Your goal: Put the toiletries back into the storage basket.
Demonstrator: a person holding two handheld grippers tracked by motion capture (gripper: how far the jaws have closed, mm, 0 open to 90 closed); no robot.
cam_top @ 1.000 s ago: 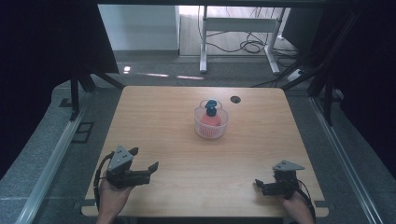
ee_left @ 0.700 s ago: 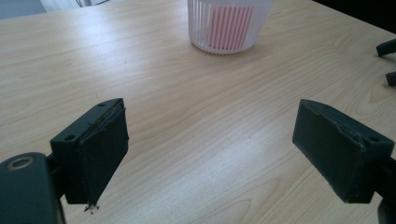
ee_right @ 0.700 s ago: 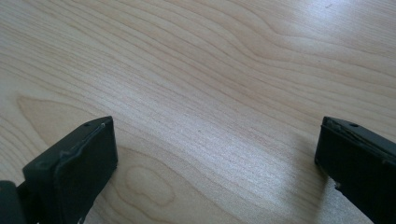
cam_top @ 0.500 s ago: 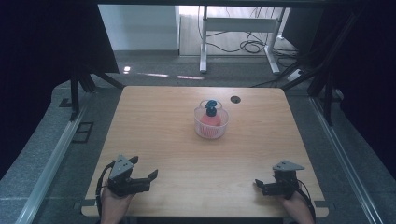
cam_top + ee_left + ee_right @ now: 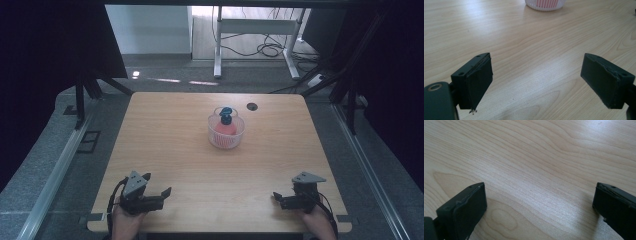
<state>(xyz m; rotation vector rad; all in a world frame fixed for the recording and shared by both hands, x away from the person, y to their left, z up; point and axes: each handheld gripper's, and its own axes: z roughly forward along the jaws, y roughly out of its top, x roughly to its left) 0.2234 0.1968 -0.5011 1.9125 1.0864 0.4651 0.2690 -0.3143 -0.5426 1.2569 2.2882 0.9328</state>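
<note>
At the table's point(image 5: 165, 150) near edge, the left gripper point(image 5: 161, 196) at 7 o'clock and the right gripper point(image 5: 278, 198) at 5 o'clock rest with jaws spread wide, holding nothing. Well beyond, toward 12 o'clock, stands the white basket point(image 5: 226, 136) (a red bottle point(image 5: 225, 127) upright inside). Judged the opening step; next comes a long forward reach.

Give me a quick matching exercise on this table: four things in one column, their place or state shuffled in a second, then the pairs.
Things:
1. left hand-held gripper
2. right hand-held gripper
3. white basket
4. dark round hole

Places or states:
A. in the tabletop near the far edge, right of the basket
B. near the table's middle, a red and blue thing standing in it
C. open, at the near right corner
D. open, at the near left corner

Pairs: 1-D, 2-C, 3-B, 4-A
</note>
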